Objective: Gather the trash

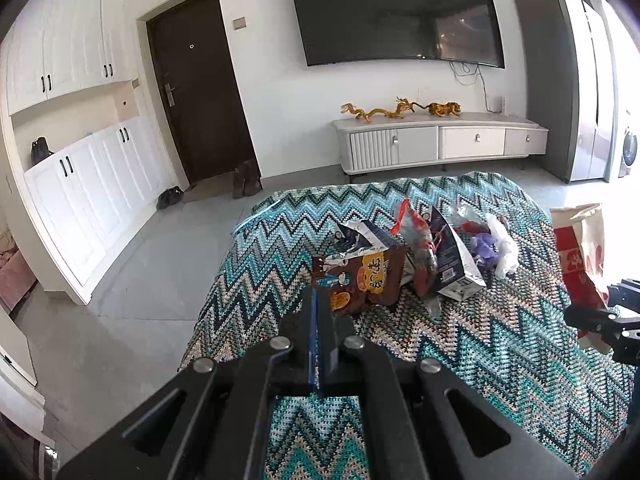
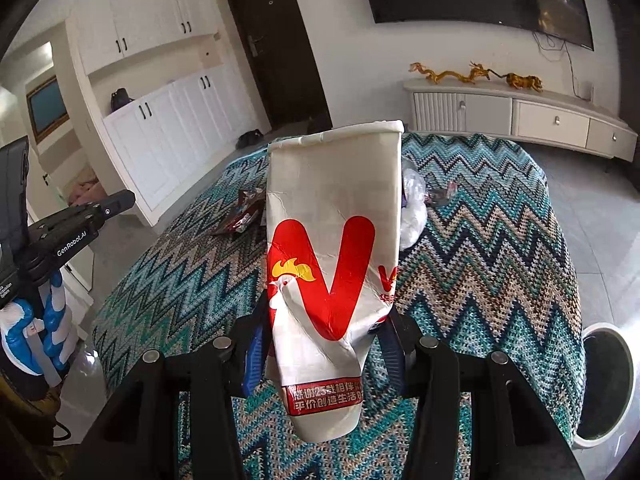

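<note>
My right gripper is shut on a crushed white paper cup with a red V and a rooster print, held above the zigzag-patterned cloth; the cup also shows at the right edge of the left wrist view. My left gripper is shut and empty, just in front of a brown snack wrapper. Behind it lie a dark-blue and white bag, a red wrapper and a white plastic bag. The brown wrapper and the plastic bag also show in the right wrist view.
A round white bin stands on the floor at the table's right side. A TV stand with golden figurines is behind the table. White cabinets and a dark door are to the left.
</note>
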The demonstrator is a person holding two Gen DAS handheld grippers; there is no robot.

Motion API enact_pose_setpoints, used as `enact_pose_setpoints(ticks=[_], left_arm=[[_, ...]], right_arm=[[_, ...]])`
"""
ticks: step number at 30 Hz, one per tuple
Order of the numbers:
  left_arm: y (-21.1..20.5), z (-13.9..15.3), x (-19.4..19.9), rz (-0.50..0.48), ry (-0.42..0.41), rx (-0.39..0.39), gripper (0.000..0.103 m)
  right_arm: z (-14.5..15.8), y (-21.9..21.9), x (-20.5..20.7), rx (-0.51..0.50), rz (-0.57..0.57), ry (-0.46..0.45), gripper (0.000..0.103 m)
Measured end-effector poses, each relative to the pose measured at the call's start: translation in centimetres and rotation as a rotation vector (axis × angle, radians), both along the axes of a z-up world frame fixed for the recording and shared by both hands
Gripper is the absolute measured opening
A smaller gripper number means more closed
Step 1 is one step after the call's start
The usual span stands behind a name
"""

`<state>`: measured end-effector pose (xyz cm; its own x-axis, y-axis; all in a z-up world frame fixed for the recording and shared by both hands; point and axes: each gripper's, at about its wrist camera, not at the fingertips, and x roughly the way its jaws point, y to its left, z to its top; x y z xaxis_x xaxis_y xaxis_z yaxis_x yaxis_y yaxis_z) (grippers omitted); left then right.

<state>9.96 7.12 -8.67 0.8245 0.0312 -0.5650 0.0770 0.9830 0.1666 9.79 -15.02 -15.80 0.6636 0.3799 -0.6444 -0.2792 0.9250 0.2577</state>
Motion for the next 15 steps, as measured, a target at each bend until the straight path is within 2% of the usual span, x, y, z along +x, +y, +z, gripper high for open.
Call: enact_pose_setpoints(ticks=[6,8,12,14,15], left_arm=[[0.4,-1.3,1.2,0.002,0.040,-0.006,0.000],[0.6,-1.7,1.5,-0.003,0.048,-0.011,0.004],[1.8,-2.6,2.6,-0.016,0.091,-0.077,0.005],[2.9,-3.1,3.2,-0.022,0.116,-0.128,0.018],[3.8,-3.4,3.4,-0.019,0.123,-0.157,0.037]], right_arm=[[-0.6,-0.3,0.6,0.003,-0.002,0.014,0.048],[-0.8,-0.3,0.9,0.004,-0.003,0.021,0.048],[-1.3,-0.4,1.5,0.005,-0.007,0.034,0.048],[-1.5,-0.4,1.7,0.003,-0.009,0.038,0.048],[-1.6,-0.4,1.9,0.002,-0.010,0.040,0.048]])
